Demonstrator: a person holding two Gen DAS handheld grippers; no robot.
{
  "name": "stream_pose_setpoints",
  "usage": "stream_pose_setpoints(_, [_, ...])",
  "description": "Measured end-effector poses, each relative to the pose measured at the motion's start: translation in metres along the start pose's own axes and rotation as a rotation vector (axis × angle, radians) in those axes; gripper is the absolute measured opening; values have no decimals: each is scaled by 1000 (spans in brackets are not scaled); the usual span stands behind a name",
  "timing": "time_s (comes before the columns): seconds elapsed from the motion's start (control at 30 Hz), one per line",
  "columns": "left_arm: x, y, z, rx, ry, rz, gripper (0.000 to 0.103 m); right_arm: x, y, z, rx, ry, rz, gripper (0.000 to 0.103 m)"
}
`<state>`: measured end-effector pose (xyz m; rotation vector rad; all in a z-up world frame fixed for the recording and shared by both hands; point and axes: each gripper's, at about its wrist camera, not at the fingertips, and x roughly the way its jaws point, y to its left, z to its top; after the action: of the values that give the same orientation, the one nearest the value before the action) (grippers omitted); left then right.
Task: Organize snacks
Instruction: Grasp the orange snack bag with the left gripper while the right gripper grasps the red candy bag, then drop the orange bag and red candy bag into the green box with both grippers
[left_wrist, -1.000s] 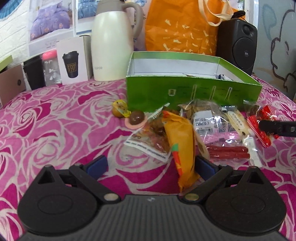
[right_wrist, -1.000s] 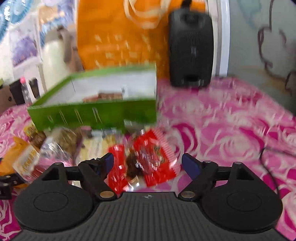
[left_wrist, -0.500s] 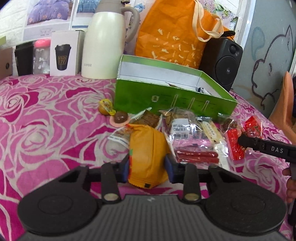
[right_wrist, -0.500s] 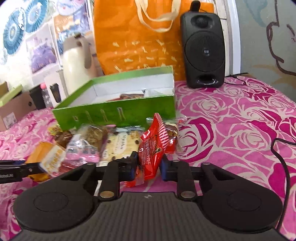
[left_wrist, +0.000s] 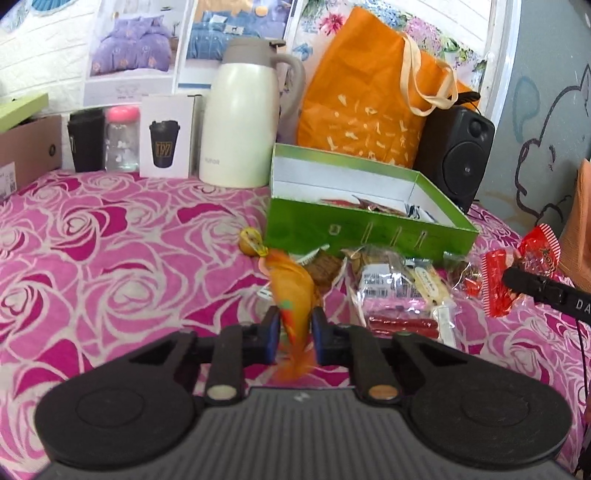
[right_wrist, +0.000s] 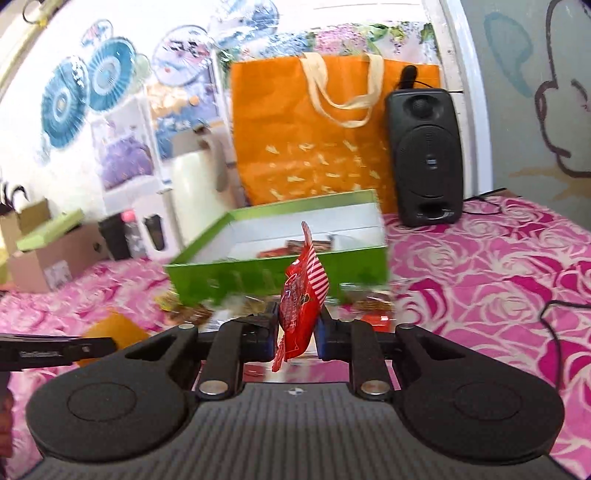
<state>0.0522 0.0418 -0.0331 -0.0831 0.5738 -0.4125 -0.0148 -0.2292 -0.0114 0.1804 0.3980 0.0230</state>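
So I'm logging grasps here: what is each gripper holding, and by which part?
Left gripper pinches the orange snack packet near its lower end. Right gripper pinches the red striped snack packet around its lower middle.

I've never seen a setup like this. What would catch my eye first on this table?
Probably the two snacks in mid-air: the left gripper pinches an orange packet, the right gripper a red striped packet. Behind them an open green box sits on the pink rose-patterned cloth, with more wrapped snacks heaped against its front wall.
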Motion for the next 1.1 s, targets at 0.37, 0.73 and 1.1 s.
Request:
stream_pose_setpoints(0.37, [33, -17, -9, 142, 37, 98, 61, -5, 9, -9, 50, 22, 47, 35])
stream_pose_setpoints(0.73, [45, -16, -16, 101, 49, 85, 45, -6, 2, -17, 97, 21, 67, 35])
stream_pose_setpoints(1.1, [5, -18, 8, 69, -37, 105, 44, -8, 4, -18, 226, 23, 219, 35])
